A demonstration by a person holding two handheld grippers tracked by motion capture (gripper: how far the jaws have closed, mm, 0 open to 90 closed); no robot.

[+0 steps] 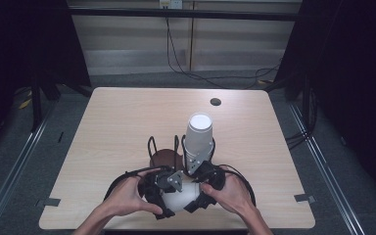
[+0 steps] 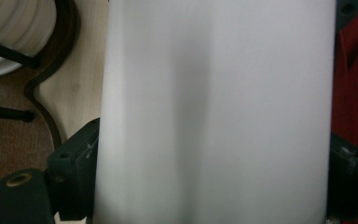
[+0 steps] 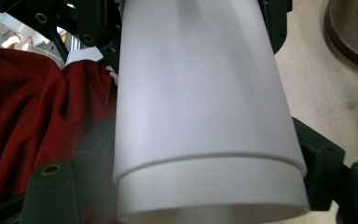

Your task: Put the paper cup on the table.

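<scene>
At the near table (image 1: 127, 112) edge, the high view shows both hands meeting over a white cup (image 1: 180, 197) that lies on its side between the two grippers. The left gripper (image 1: 162, 196) takes one end, the right gripper (image 1: 199, 192) the other.

The left gripper view adds what the high view cannot: the cup wall (image 2: 214, 112) sits directly between the two black jaws, one at each side of it. The jaws stand partly spread around the cup; whether their pads press on the wall cannot be told here.

The right gripper view shows that the piece is two nested cups: an outer cup (image 3: 200, 84) with a stepped inner cup rim (image 3: 209, 191) protruding from it near the camera. The right jaws flank it on both sides, closed against it at cup width. This view also shows red cloth (image 3: 28, 116) beside the cups.

Farther out, the high view shows a brown round holder (image 1: 165, 157) with black wire loops, and just beside it a stack of white cups (image 1: 199, 139) standing upside down. The left gripper view catches the ribbed edge of that stack (image 2: 14, 32). Beyond is a dark hole (image 1: 215, 102) in the tabletop.
</scene>
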